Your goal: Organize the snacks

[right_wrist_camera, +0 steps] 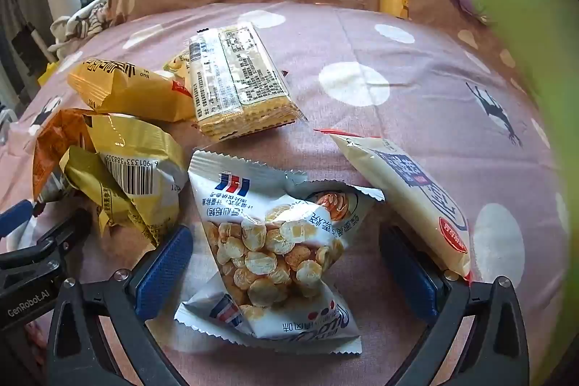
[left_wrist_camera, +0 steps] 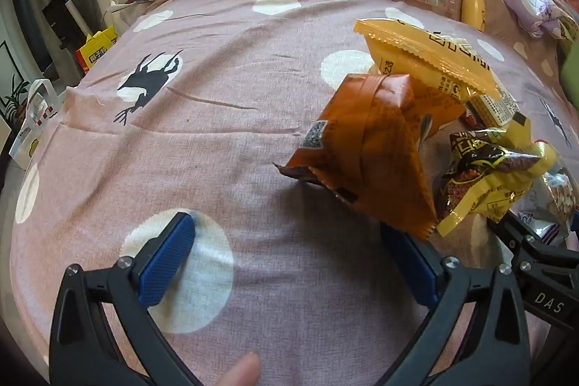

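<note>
A: Looking through the left wrist view, the left tool (left_wrist_camera: 286, 263) has its jaws wide apart with nothing between them, over the bed (left_wrist_camera: 224, 140). An orange pack (left_wrist_camera: 365, 147) with a QR code lies just ahead to the right, its corner over the right finger; a yellow pack (left_wrist_camera: 430, 56) sits behind it. "DAS" is printed on the other tool's arm.

B: And the right wrist view?

A: The right tool (right_wrist_camera: 286, 274) is also spread wide, straddling a white bag (right_wrist_camera: 275, 248) of puffed balls without pinching it. A gold pack (right_wrist_camera: 137, 169) shows barcode 6901333388305. A cracker pack (right_wrist_camera: 235, 78) lies behind, a cream pack (right_wrist_camera: 409, 198) at right. "GenRobot.AI" reads at left.
</note>
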Demonstrator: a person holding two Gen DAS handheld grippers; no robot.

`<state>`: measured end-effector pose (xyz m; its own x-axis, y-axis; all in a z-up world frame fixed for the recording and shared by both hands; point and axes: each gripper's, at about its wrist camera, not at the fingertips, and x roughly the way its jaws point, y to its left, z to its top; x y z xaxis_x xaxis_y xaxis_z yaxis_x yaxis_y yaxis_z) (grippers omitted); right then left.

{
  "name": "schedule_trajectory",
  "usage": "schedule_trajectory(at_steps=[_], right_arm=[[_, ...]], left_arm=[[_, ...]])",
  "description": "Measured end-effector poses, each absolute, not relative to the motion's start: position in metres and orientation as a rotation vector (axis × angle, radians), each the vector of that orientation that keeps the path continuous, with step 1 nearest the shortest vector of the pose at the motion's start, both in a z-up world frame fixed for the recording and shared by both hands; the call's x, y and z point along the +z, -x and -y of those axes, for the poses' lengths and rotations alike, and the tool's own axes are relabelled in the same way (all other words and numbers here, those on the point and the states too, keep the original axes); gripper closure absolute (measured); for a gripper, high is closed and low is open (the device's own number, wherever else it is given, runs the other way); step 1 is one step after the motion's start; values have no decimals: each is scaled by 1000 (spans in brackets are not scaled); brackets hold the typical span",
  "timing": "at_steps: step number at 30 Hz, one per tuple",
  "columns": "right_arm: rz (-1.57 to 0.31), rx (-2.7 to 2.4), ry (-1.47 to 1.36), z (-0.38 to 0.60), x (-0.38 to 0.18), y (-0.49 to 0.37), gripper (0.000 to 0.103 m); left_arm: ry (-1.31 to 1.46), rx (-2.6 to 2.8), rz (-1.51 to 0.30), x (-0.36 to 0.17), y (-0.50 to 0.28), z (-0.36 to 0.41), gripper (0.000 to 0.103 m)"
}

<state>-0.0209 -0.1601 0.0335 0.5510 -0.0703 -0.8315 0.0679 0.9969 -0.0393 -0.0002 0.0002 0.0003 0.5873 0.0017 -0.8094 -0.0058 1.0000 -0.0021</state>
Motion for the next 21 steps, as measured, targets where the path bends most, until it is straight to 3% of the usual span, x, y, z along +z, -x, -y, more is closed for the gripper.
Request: schedule_trajectory(at_steps=[21], right_arm=[[-982,-81,1,160,33,21,0]], left_arm=[[-1,7,-943,0,0,-1,0]])
